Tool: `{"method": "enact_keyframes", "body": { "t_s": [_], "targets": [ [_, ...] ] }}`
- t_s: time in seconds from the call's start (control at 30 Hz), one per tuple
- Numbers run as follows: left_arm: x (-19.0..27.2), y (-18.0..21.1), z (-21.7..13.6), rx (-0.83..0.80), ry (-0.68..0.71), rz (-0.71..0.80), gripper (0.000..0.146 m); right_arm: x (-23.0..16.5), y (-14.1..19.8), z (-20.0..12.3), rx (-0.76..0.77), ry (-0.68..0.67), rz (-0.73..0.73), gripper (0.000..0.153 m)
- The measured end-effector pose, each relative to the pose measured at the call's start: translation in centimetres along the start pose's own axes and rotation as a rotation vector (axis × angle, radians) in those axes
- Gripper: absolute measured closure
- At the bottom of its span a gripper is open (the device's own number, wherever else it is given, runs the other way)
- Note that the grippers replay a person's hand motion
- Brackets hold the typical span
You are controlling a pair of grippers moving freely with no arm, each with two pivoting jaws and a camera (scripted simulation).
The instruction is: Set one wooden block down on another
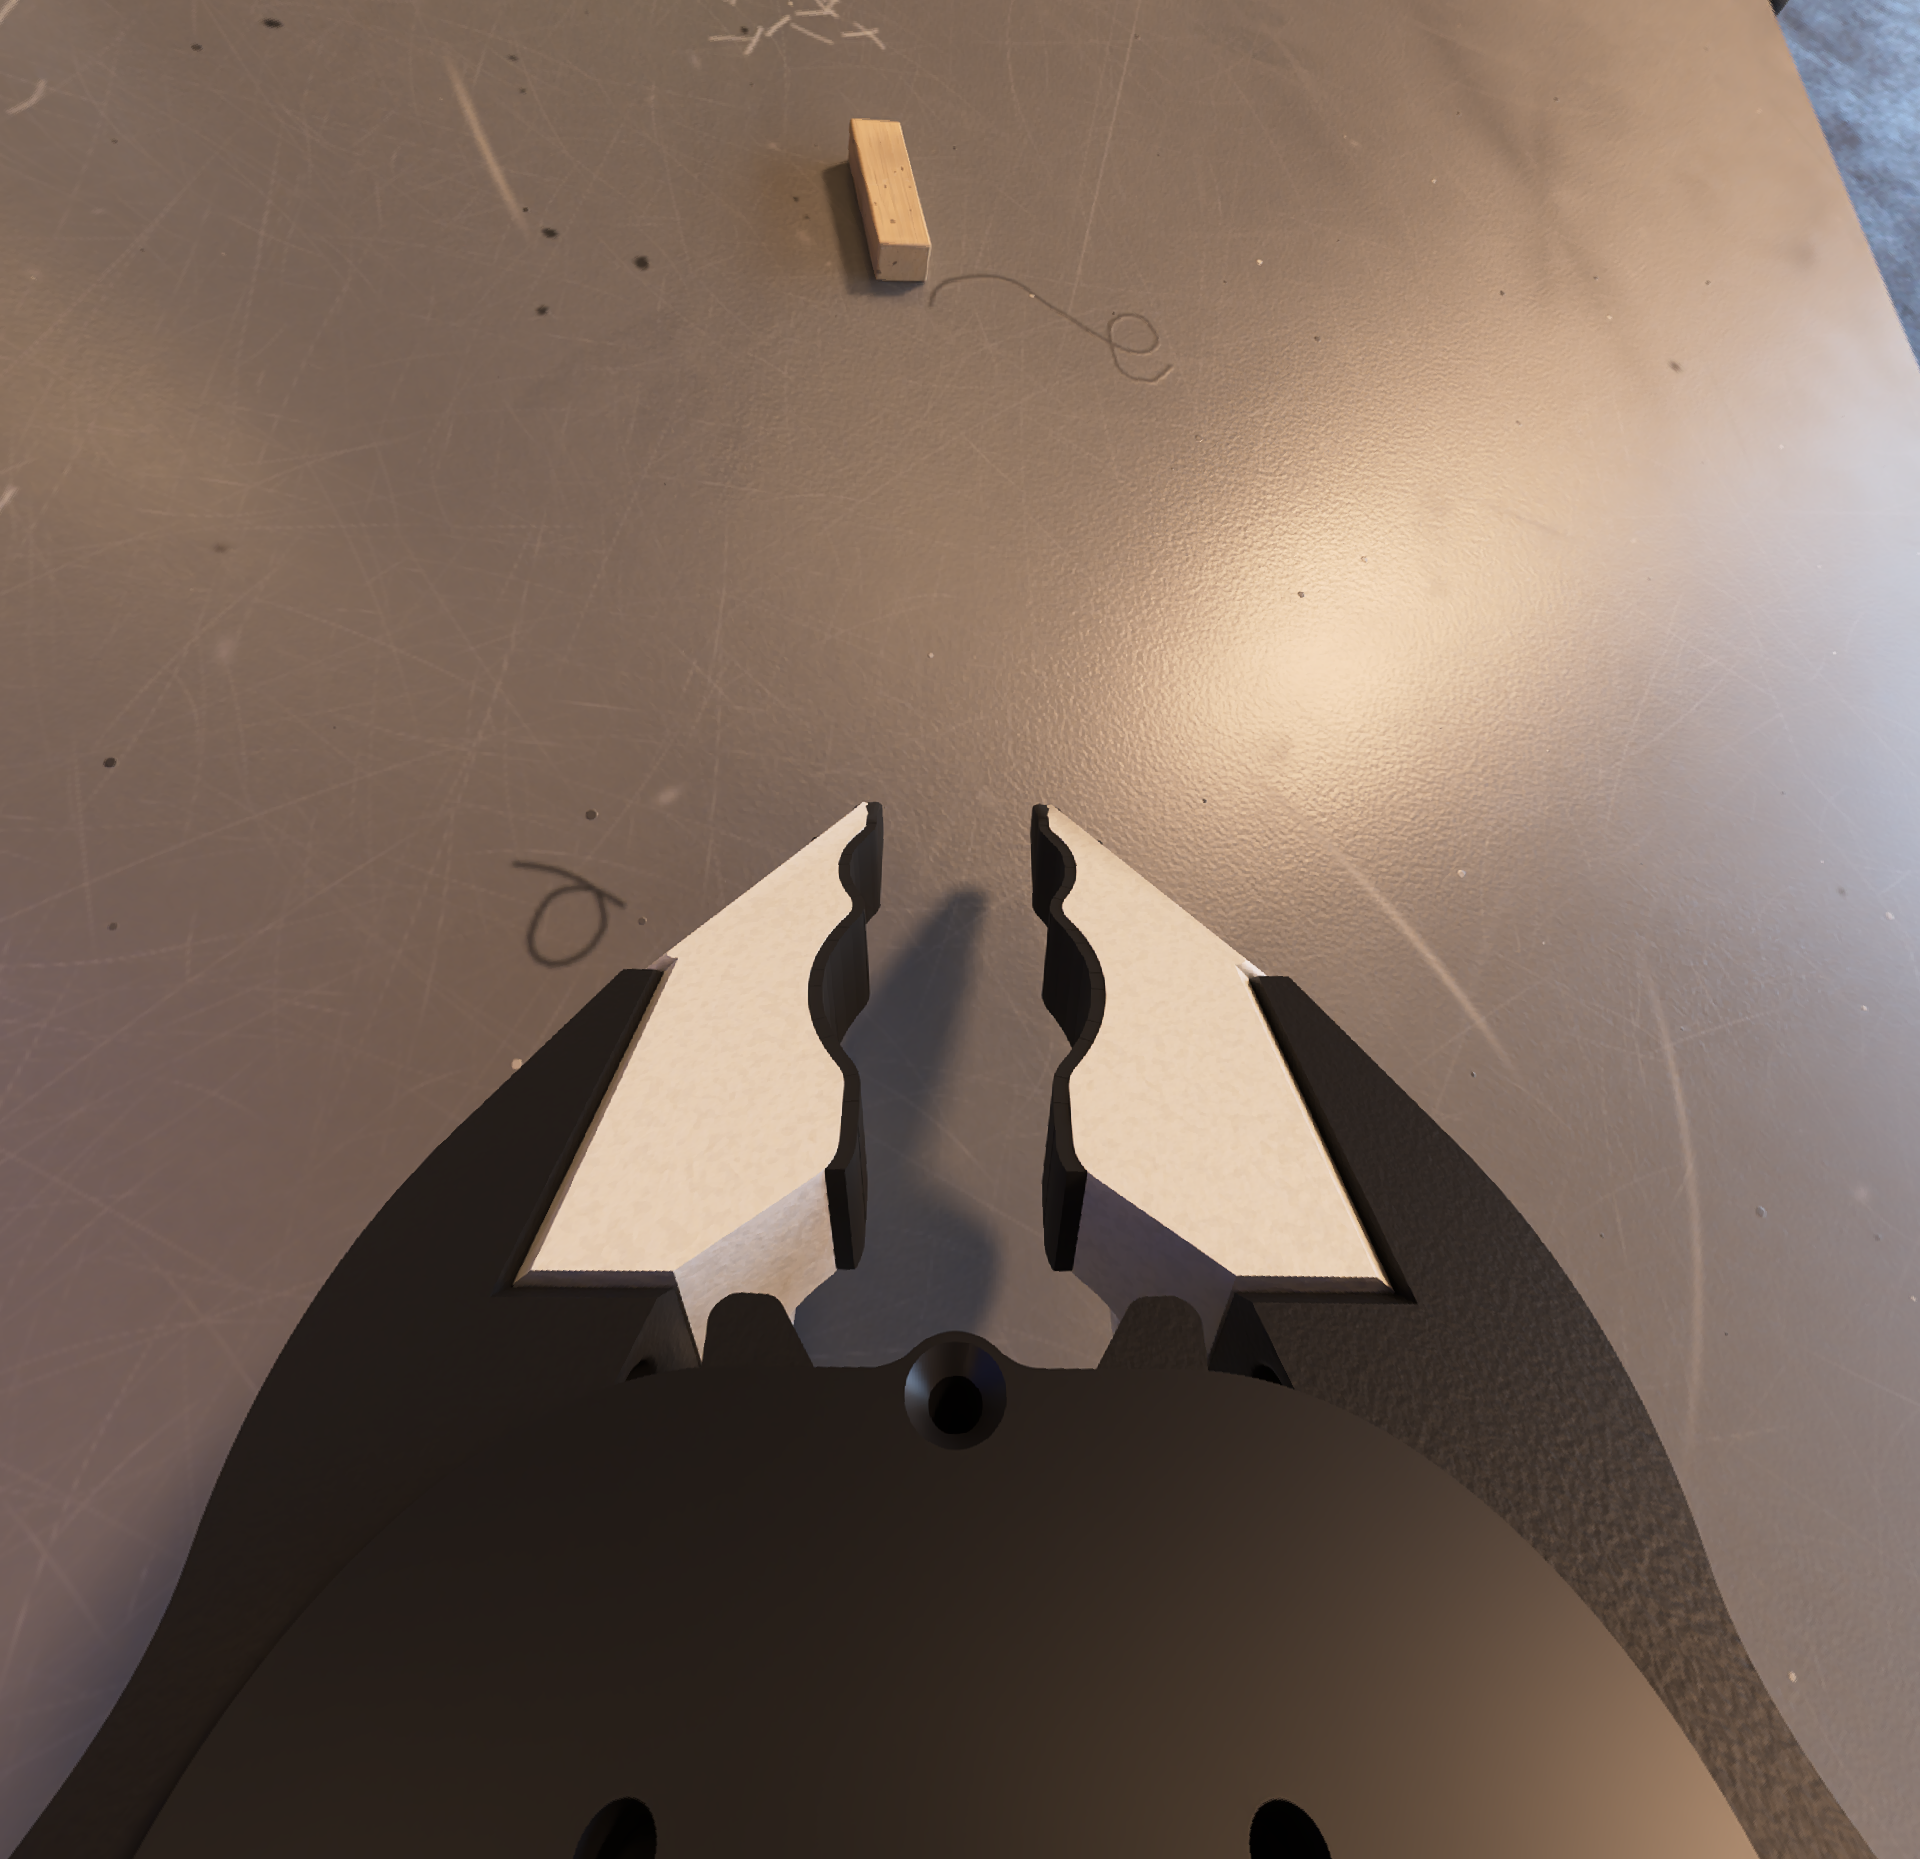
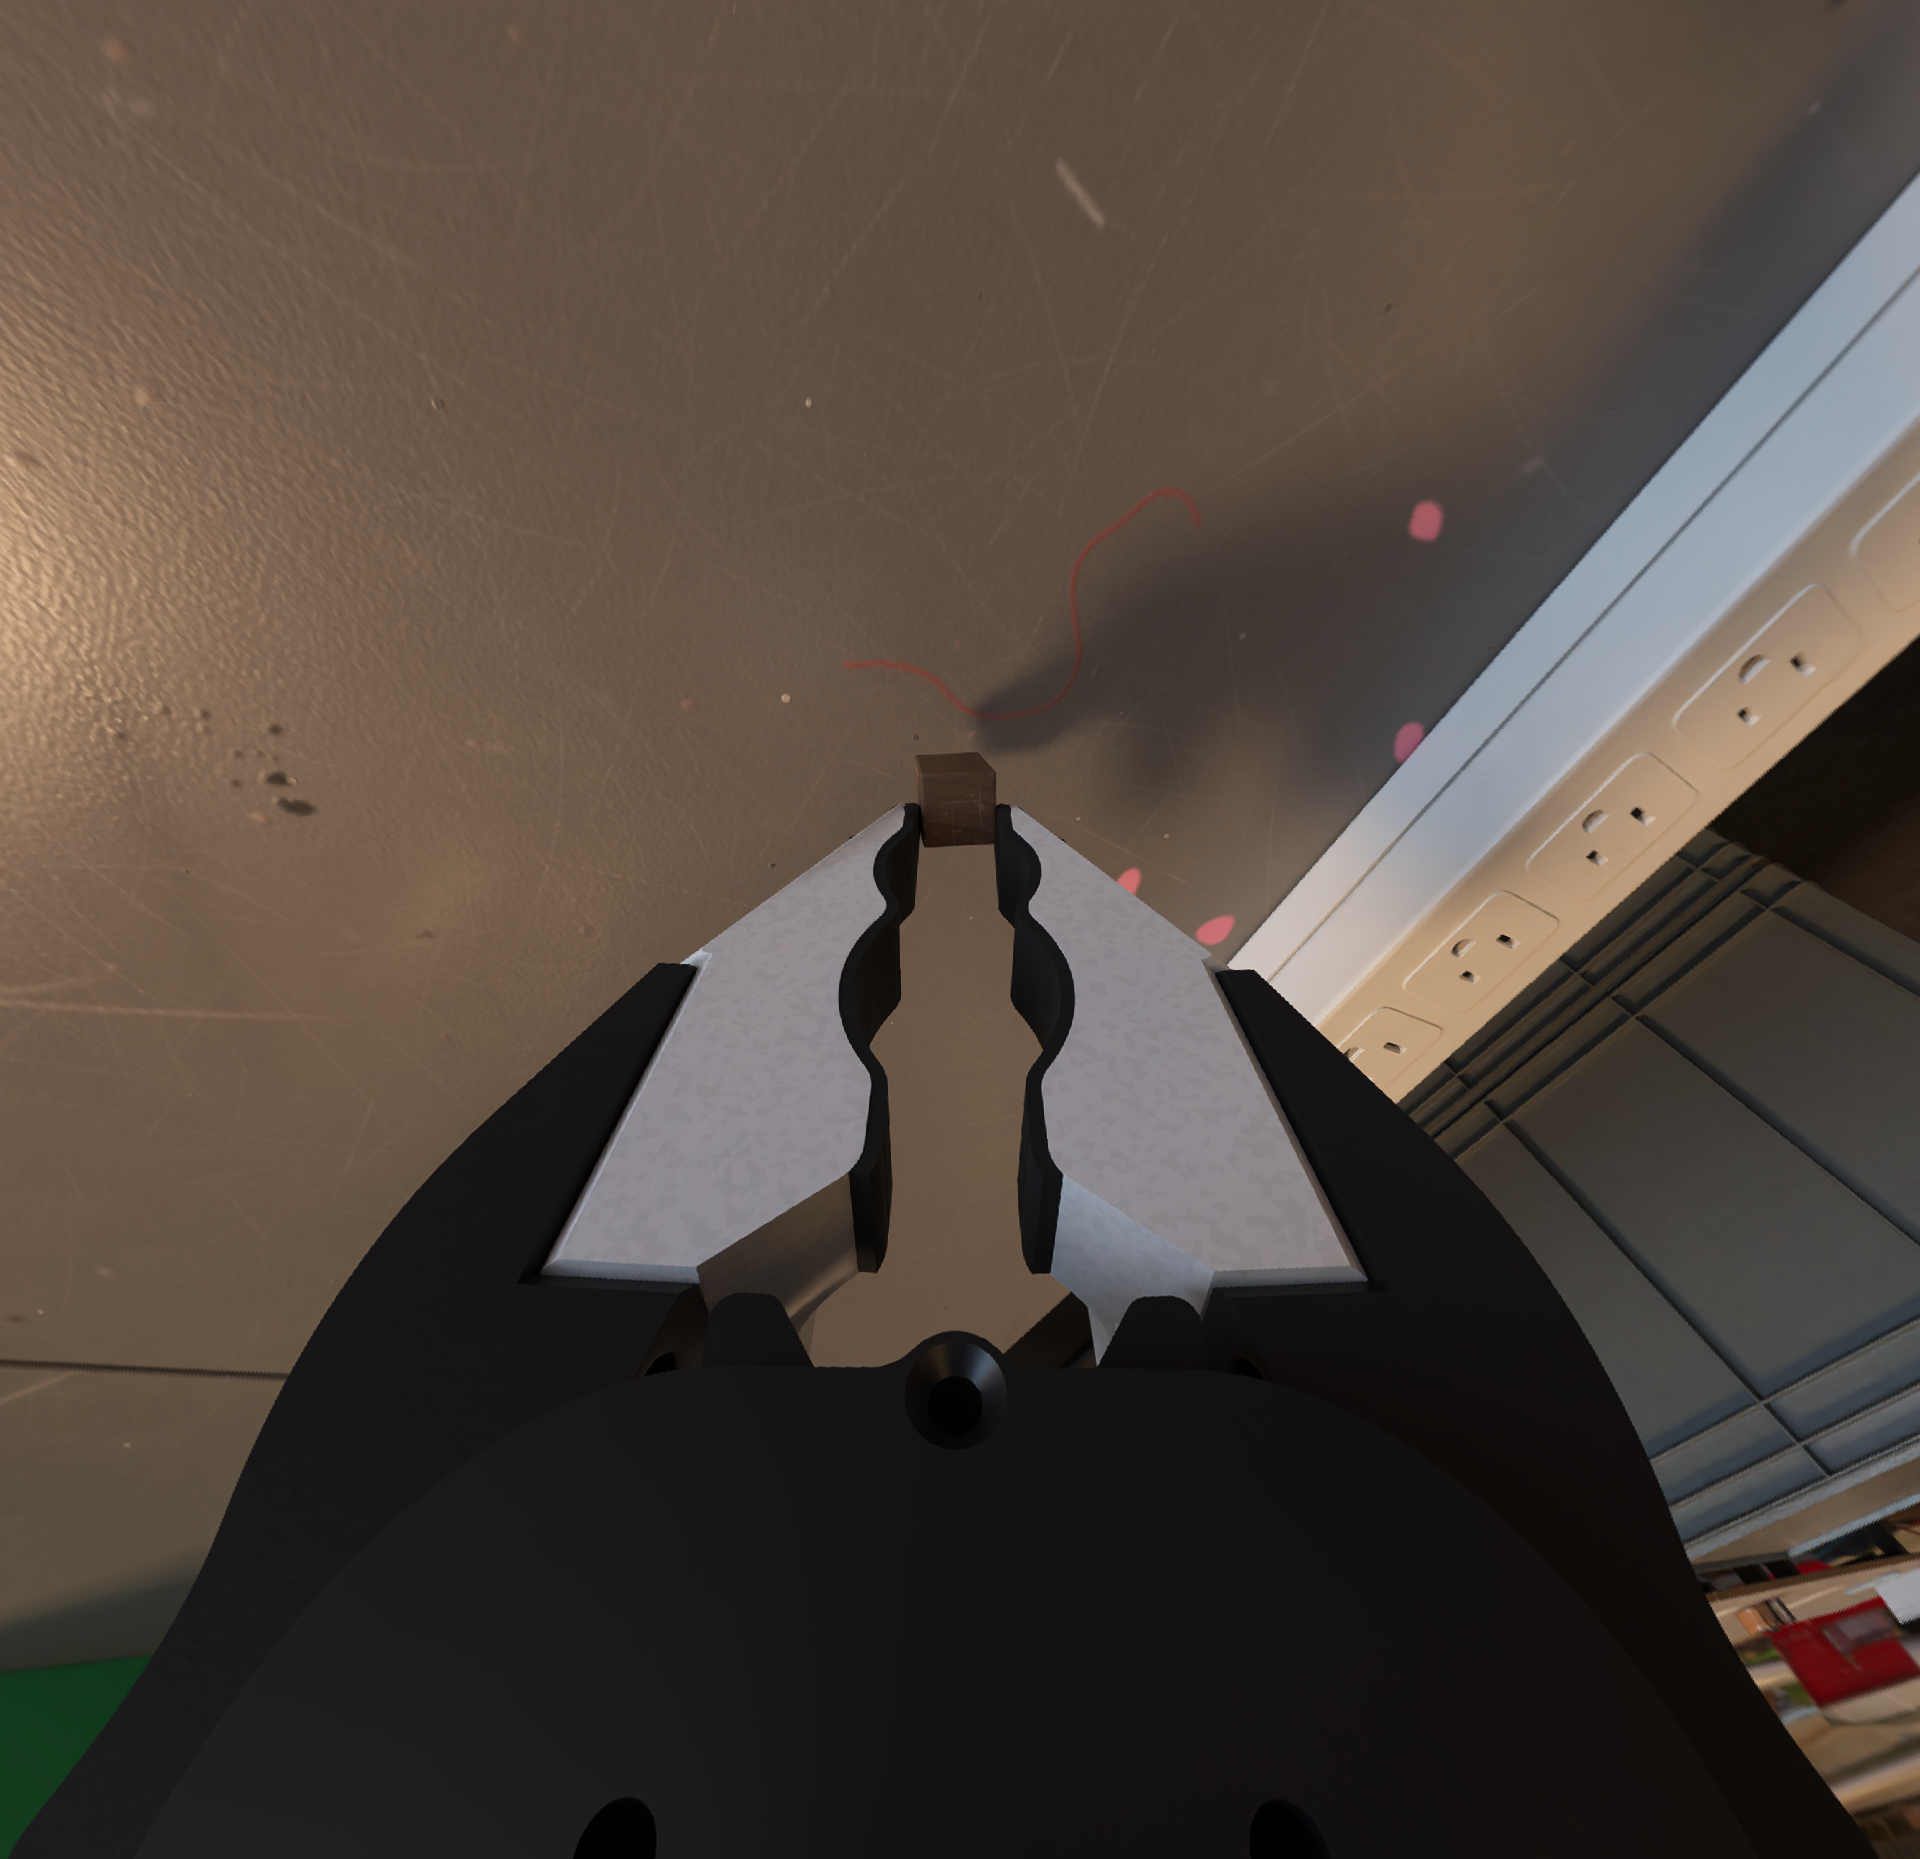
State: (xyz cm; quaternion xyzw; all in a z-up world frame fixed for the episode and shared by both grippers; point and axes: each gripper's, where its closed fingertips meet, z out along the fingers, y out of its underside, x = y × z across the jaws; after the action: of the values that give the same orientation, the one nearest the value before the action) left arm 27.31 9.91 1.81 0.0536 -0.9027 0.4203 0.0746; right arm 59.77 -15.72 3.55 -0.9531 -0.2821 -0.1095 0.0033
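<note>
Pinching dark block, right tool hangs over table.

legible text: none | table: scribbles only | red packaging: print too blurred

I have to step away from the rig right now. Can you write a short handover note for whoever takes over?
Right gripper: shut on the small dark wooden block, pinched at the very fingertips, above the grey table near its edge by a white power strip.
Left gripper: open, holding nothing, above the table.
Light wooden block: lying flat on the table ahead of the left gripper, untouched.
Done: dark block grasped.
Left: carry it over, set it on the light block, release.
</note>
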Motion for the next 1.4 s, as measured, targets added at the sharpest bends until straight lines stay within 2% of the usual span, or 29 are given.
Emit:
{"method": "enact_keyframes", "body": {
  "t_s": [0.47,0.8,0.9,1.07,1.17,1.27,1.4],
  "targets": [
    [-0.1,0.0,0.0,0.004,0.004,-0.011,0.118,0.1,0.3,1.3,-0.103,-0.059,-0.075,0.139],
    [-0.1,-0.1,0.0,0.006,0.003,-0.017,0.119,0.1,0.4,1.5,-0.145,-0.069,-0.018,0.139],
    [-0.1,0.0,0.0,0.005,-0.001,-0.016,0.119,0.3,0.4,1.1,-0.168,-0.029,-0.009,0.139],
    [-0.2,0.0,0.0,0.002,-0.013,-0.009,0.119,0.8,-1.3,-2.9,-0.074,0.071,0.105,0.139],
    [-0.2,0.0,0.0,-0.002,-0.022,-0.001,0.119,-0.3,-3.6,-6.7,0.075,0.112,0.209,0.139],
    [-0.2,0.1,0.1,-0.006,-0.033,0.009,0.118,-2.7,-6.8,-10.5,0.211,0.161,0.267,0.139],
    [-0.2,0.1,0.1,-0.011,-0.043,0.018,0.119,-8.0,-12.5,-14.0,0.332,0.191,0.267,0.139]
  ]
}}
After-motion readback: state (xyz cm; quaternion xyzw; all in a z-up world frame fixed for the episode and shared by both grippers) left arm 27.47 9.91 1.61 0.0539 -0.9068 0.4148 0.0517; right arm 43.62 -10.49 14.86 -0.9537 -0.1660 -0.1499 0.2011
